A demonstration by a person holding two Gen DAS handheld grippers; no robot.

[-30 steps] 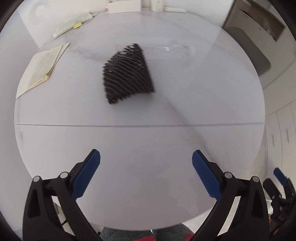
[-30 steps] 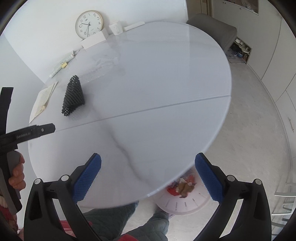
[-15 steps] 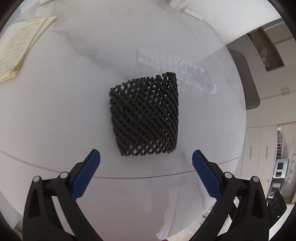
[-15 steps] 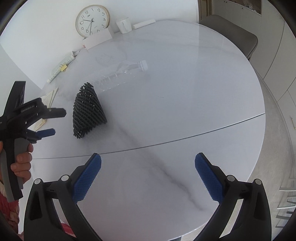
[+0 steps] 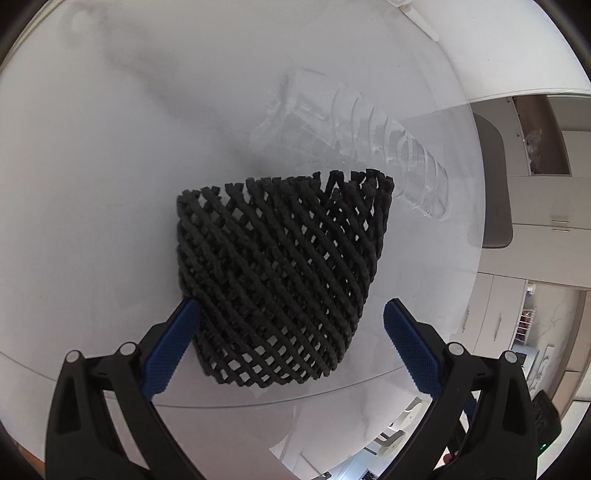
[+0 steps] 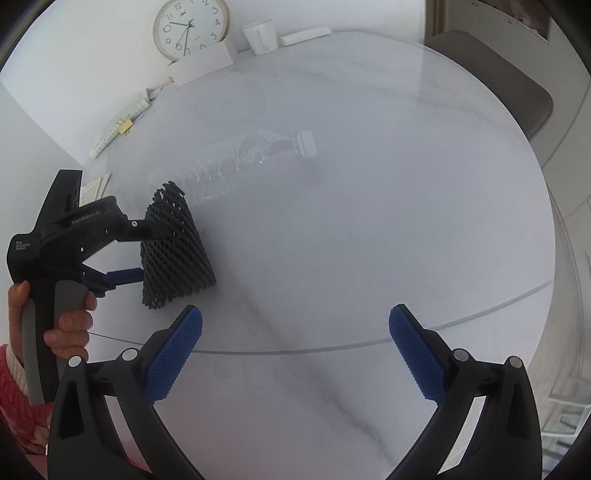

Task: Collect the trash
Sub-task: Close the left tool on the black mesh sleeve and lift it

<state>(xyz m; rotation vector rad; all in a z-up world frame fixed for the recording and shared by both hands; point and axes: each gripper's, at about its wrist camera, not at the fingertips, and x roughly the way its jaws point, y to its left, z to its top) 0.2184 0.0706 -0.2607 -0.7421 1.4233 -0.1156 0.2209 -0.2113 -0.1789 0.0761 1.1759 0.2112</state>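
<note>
Lying on the round white marble table point(image 6: 369, 221), the black foam mesh sleeve point(image 5: 280, 280) sits between the spread fingers of the left gripper point(image 5: 291, 332), whose jaws stand wide apart and clamp nothing. Its left blue pad point(image 5: 173, 343) touches or nearly touches the near corner of the netting, while the right pad is just beside the sleeve's other edge with a gap showing. From the right wrist view, that same left gripper point(image 6: 144, 251) reaches in from the side, one finger above and one below the sleeve point(image 6: 173, 247), with the person's left hand point(image 6: 62, 314) wrapped around its handle. Just behind the sleeve lies a clear crushed plastic bottle point(image 6: 243, 158) on its side, its white cap pointing away toward the table's far right. The right gripper point(image 6: 295, 343) hovers over bare marble near the table's seam, its fingers released and wide apart, well clear of both items. A wall clock point(image 6: 190, 27), a white mug point(image 6: 260, 35) and a white box point(image 6: 201, 64) stand at the far edge.
</note>
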